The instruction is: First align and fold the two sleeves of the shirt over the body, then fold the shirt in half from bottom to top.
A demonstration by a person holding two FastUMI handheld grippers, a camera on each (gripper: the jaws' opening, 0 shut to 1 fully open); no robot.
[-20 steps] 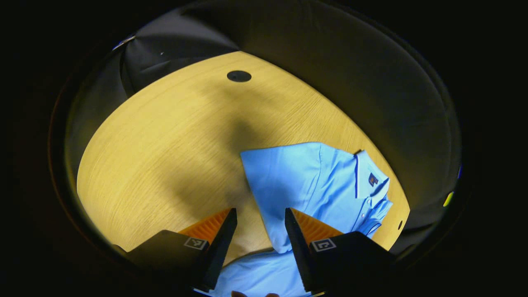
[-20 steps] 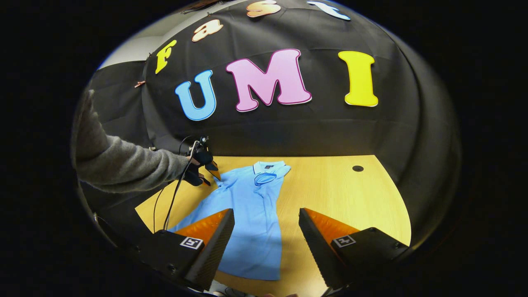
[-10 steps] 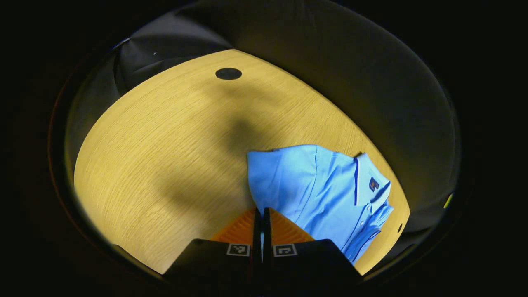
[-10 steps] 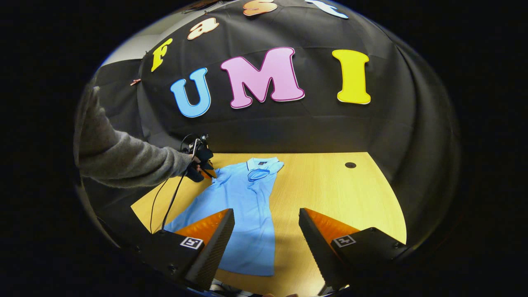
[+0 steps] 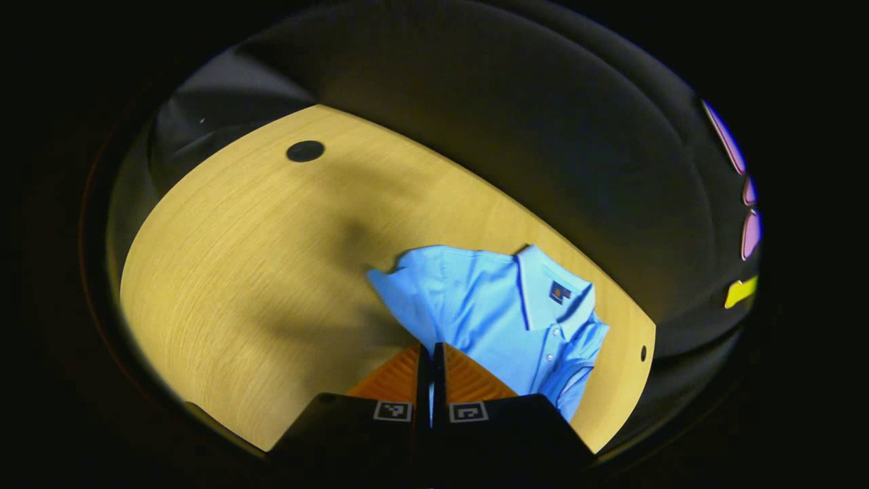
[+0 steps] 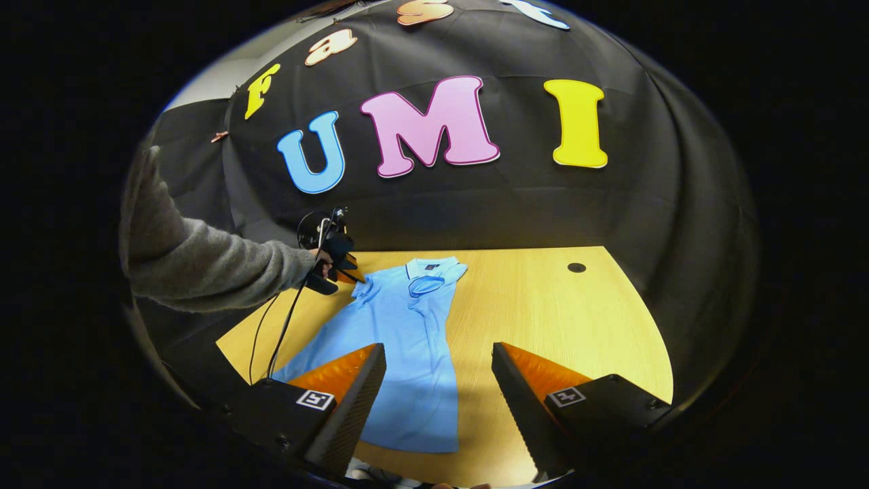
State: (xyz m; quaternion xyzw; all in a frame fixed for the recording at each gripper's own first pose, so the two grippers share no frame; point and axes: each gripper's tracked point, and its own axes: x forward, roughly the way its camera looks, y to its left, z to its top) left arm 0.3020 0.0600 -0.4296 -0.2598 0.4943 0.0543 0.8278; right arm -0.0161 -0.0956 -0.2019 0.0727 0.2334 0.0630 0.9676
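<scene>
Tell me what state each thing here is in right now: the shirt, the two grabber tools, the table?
Shirt: lying mostly flat on the table, collar at the far end, not yet folded in half.
Sleeve: pinched and lifted off the table.
Left gripper: shut on the sleeve.
Right gripper: open, hanging above the shirt's lower end, holding nothing.
Table: bare wood beside the shirt.

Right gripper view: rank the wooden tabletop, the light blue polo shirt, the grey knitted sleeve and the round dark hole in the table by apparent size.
1. Wooden tabletop.
2. Light blue polo shirt.
3. Grey knitted sleeve, though it sits nearer the camera, so its rank against the shirt is unsure.
4. Round dark hole, plainly smallest.
</scene>
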